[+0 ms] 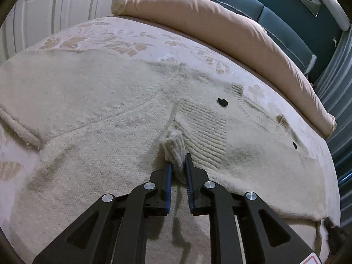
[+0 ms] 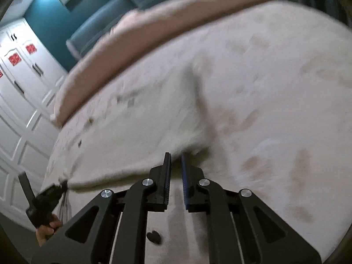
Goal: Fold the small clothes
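A cream knit sweater [image 1: 105,101] lies spread on the bed, with small black buttons [image 1: 222,102]. My left gripper [image 1: 178,162] is shut on a ribbed cuff or hem [image 1: 176,147] of the sweater, bunched between the blue pads. In the right wrist view, which is blurred, my right gripper [image 2: 176,160] has its jaws a narrow gap apart at the sweater's edge [image 2: 136,167]; no cloth shows between the pads. The other gripper [image 2: 44,200] and the hand holding it show at the lower left, at the sweater's corner.
The bed has a pale floral cover [image 1: 123,41]. A long pink pillow [image 1: 220,28] lies along the teal headboard [image 1: 286,17]. White wardrobe doors [image 2: 24,83] stand beside the bed. A dark button [image 2: 154,237] lies under my right gripper.
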### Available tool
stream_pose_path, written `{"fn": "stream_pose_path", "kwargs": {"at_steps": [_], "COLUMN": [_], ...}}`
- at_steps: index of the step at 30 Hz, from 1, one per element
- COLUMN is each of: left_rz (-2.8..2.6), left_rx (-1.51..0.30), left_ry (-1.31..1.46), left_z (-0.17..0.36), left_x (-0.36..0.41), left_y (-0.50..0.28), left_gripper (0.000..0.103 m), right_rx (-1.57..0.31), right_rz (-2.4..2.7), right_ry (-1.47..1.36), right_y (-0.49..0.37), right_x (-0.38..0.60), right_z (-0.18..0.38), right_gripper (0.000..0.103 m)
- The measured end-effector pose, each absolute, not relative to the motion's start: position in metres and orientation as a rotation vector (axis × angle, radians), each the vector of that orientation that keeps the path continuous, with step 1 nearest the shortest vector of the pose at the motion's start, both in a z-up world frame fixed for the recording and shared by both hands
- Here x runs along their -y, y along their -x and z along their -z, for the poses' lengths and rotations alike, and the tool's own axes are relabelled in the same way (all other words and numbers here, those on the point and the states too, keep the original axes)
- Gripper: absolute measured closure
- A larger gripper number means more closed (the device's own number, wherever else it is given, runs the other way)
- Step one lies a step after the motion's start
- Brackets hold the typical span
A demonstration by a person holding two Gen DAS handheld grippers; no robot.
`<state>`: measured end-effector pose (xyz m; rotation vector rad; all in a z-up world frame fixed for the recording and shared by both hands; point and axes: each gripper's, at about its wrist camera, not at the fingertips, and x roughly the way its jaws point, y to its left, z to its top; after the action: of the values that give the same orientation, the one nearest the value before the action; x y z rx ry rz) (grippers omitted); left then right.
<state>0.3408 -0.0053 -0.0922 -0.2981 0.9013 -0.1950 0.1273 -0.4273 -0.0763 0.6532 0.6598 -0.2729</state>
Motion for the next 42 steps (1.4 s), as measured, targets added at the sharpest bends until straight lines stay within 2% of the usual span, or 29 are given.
{"fn": "stream_pose_path", "kwargs": {"at_steps": [1, 2, 3, 4, 5, 8, 10, 11, 12, 14, 17, 21, 24, 26, 29, 31, 32, 34, 35, 36, 38, 42], "left_rz": [0.197, 0.198, 0.197, 0.196, 0.196, 0.197, 0.201, 0.203, 0.204, 0.209, 0.222, 0.220, 0.220, 0.219, 0.217, 0.221, 0.225, 0.229, 0.208, 0.184, 0.117, -0.059], "left_rx": [-0.893, -0.885, -0.880, -0.874, -0.870, -0.866, -0.863, -0.861, -0.859, -0.854, -0.853, -0.852, -0.852, -0.853, -0.854, -0.857, -0.864, -0.888, -0.885, -0.867, -0.801, -0.766], "left_ry": [0.298, 0.296, 0.294, 0.292, 0.290, 0.288, 0.294, 0.298, 0.302, 0.307, 0.312, 0.304, 0.305, 0.303, 0.300, 0.310, 0.325, 0.376, 0.393, 0.413, 0.472, 0.535], "left_z": [0.093, 0.094, 0.096, 0.097, 0.097, 0.099, 0.101, 0.101, 0.101, 0.102, 0.103, 0.103, 0.103, 0.103, 0.102, 0.102, 0.100, 0.091, 0.084, 0.076, 0.060, 0.045], "left_x": [0.005, 0.007, 0.008, 0.008, 0.008, 0.009, 0.008, 0.007, 0.007, 0.006, 0.007, 0.008, 0.008, 0.008, 0.008, 0.007, 0.004, -0.009, -0.020, -0.035, -0.082, -0.197], "left_y": [-0.337, -0.333, -0.334, -0.333, -0.331, -0.330, -0.330, -0.331, -0.330, -0.330, -0.329, -0.328, -0.329, -0.329, -0.329, -0.329, -0.329, -0.327, -0.323, -0.317, -0.305, -0.312], "left_gripper": [0.089, 0.089, 0.089, 0.089, 0.089, 0.089, 0.088, 0.088, 0.088, 0.088, 0.085, 0.085, 0.085, 0.085, 0.085, 0.085, 0.084, 0.077, 0.068, 0.056, 0.040, 0.038], "right_rx": [-0.643, -0.632, -0.638, -0.664, -0.683, -0.814, -0.876, -0.847, -0.780, -0.665, -0.832, -0.715, -0.654, -0.699, -0.860, -0.804, -0.794, -0.737, -0.726, -0.719, -0.729, -0.794], "right_rz": [0.288, 0.291, 0.283, 0.282, 0.293, 0.314, 0.334, 0.335, 0.308, 0.290, 0.382, 0.362, 0.287, 0.246, 0.290, 0.300, 0.317, 0.309, 0.287, 0.268, 0.251, 0.229], "right_ry": [-0.642, -0.630, -0.605, -0.572, -0.546, -0.488, -0.503, -0.518, -0.542, -0.569, -0.523, -0.546, -0.431, -0.392, -0.338, -0.371, -0.383, -0.447, -0.467, -0.475, -0.449, -0.412], "right_y": [-0.131, -0.139, -0.156, -0.177, -0.192, -0.257, -0.282, -0.285, -0.281, -0.270, -0.282, -0.259, -0.229, -0.216, -0.210, -0.198, -0.194, -0.177, -0.171, -0.161, -0.151, -0.141], "right_x": [0.432, 0.437, 0.443, 0.446, 0.448, 0.454, 0.457, 0.458, 0.458, 0.463, 0.478, 0.466, 0.427, 0.411, 0.406, 0.410, 0.410, 0.408, 0.406, 0.401, 0.384, 0.356], "right_z": [0.071, 0.064, 0.058, 0.060, 0.062, 0.085, 0.102, 0.099, 0.088, 0.078, 0.125, 0.083, 0.055, 0.065, 0.119, 0.108, 0.101, 0.084, 0.083, 0.083, 0.089, 0.117], "right_gripper": [0.087, 0.075, 0.055, 0.046, 0.043, 0.043, 0.061, 0.087, 0.093, 0.094, 0.093, 0.091, 0.090, 0.091, 0.095, 0.095, 0.092, 0.087, 0.086, 0.085, 0.080, 0.073]}}
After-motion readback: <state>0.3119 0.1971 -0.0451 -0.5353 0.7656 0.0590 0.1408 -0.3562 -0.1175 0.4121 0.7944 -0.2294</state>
